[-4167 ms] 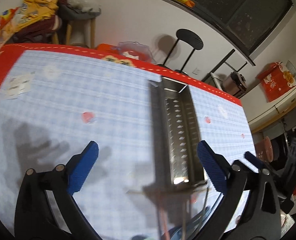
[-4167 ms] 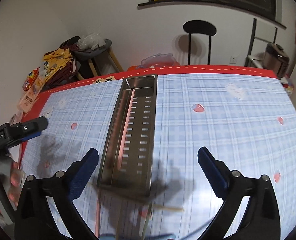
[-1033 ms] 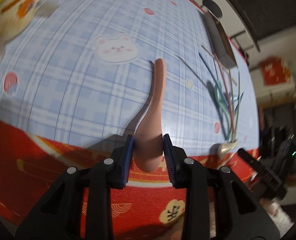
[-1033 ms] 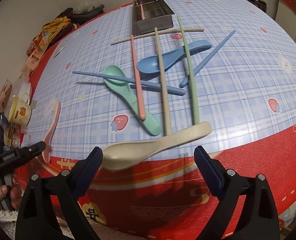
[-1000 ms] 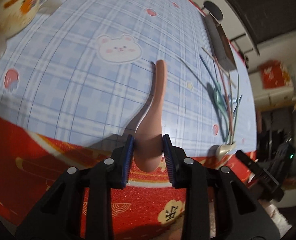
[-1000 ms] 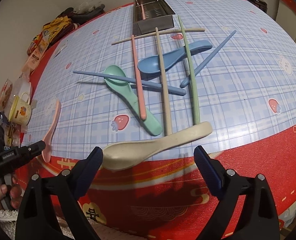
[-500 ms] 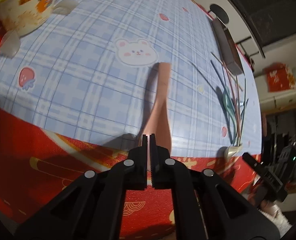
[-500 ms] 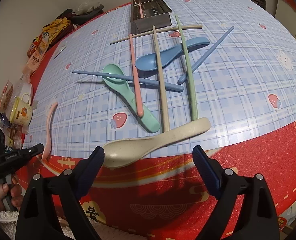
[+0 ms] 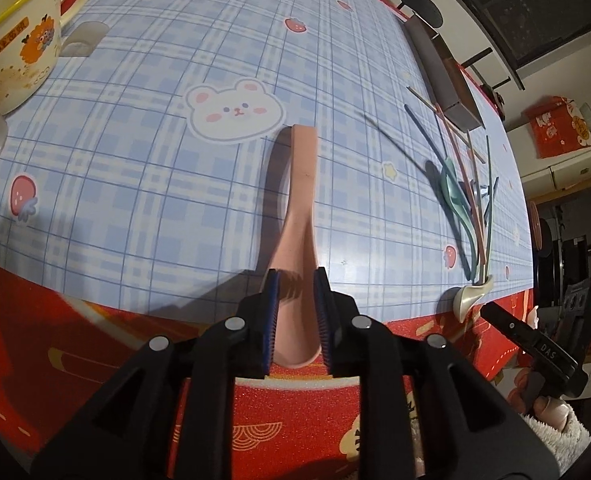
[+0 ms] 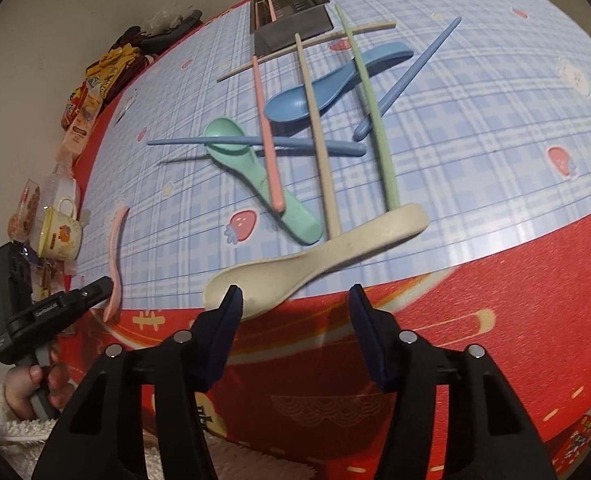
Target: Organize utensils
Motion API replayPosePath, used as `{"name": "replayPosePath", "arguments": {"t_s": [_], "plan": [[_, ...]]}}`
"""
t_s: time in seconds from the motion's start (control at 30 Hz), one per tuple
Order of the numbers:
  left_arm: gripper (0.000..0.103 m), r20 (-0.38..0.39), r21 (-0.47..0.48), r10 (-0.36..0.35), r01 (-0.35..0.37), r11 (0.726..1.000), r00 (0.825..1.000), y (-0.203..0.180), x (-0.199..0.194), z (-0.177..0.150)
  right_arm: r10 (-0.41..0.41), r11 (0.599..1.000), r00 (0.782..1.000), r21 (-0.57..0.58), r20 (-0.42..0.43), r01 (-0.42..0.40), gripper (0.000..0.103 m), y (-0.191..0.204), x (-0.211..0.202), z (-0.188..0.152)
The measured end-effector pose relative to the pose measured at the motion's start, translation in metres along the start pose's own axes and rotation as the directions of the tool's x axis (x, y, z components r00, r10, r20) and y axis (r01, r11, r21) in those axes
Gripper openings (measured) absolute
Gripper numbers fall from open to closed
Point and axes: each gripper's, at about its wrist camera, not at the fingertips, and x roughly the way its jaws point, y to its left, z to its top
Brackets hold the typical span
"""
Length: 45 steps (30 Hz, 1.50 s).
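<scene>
Two claws | left claw [image 9: 295, 314] pinches pink spoon [image 9: 297, 216] (bowl end) | right claw [image 10: 293, 316] gapes beside cream spoon [image 10: 315, 258]

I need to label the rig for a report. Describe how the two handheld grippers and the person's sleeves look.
The left gripper and the right gripper match: black angular plastic frames with silver round pivot pins and ribbed dark blue pads on the fingers. White lettering marks each body's side. A fluffy cream sleeve covers the wrist. No cables show.
</scene>
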Motion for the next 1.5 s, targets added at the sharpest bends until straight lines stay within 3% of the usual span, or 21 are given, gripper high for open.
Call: {"name": "replayPosePath", "arguments": {"t_s": [0.13,0.43,0.53,0.6,0.7,0.93,1.07,1.3,1.5], "plan": [[0.021,-0.004,0.011,-0.004,0.004,1.0,1.0,0.0,0.001,0.001,0.02,0.999,1.0,0.033,-0.004,-0.02,0.054,0.001,0.006,0.0],[0.022,-0.007,0.039,-0.001,0.002,0.999,1.0,-0.003,0.001,0.001,0.059,0.976,0.997,0.207,0.04,-0.066,0.039,-0.014,0.012,0.007],[0.022,-0.007,0.04,-0.004,0.004,0.999,1.0,-0.003,0.001,0.001,0.055,0.968,0.997,0.243,0.051,-0.065,0.032,-0.02,0.012,0.009],[0.022,-0.007,0.041,-0.005,0.005,0.999,1.0,-0.002,0.001,0.001,0.04,0.964,0.998,0.262,0.055,-0.053,0.019,-0.023,0.012,0.01],[0.022,-0.007,0.04,-0.006,0.007,0.999,1.0,-0.002,0.001,0.0,0.044,0.957,0.997,0.283,0.057,-0.059,0.014,-0.03,0.012,0.01],[0.022,-0.01,0.042,-0.008,0.008,0.999,1.0,-0.002,0.001,0.001,0.057,0.96,0.997,0.274,0.045,-0.067,0.012,-0.032,0.011,0.007],[0.032,-0.014,0.07,0.005,-0.004,0.998,1.0,-0.005,0.0,0.002,0.062,0.971,0.998,0.232,0.022,-0.065,0.008,-0.029,0.008,0.006],[0.033,-0.017,0.095,0.013,-0.011,0.995,1.0,-0.01,0.003,0.007,0.051,0.989,0.999,0.137,-0.012,-0.048,0.007,-0.019,0.008,0.004],[0.033,-0.014,0.073,0.018,-0.017,0.997,1.0,-0.007,0.002,0.011,0.052,0.989,0.999,0.141,-0.013,-0.05,0.007,-0.021,0.009,0.006]]}}
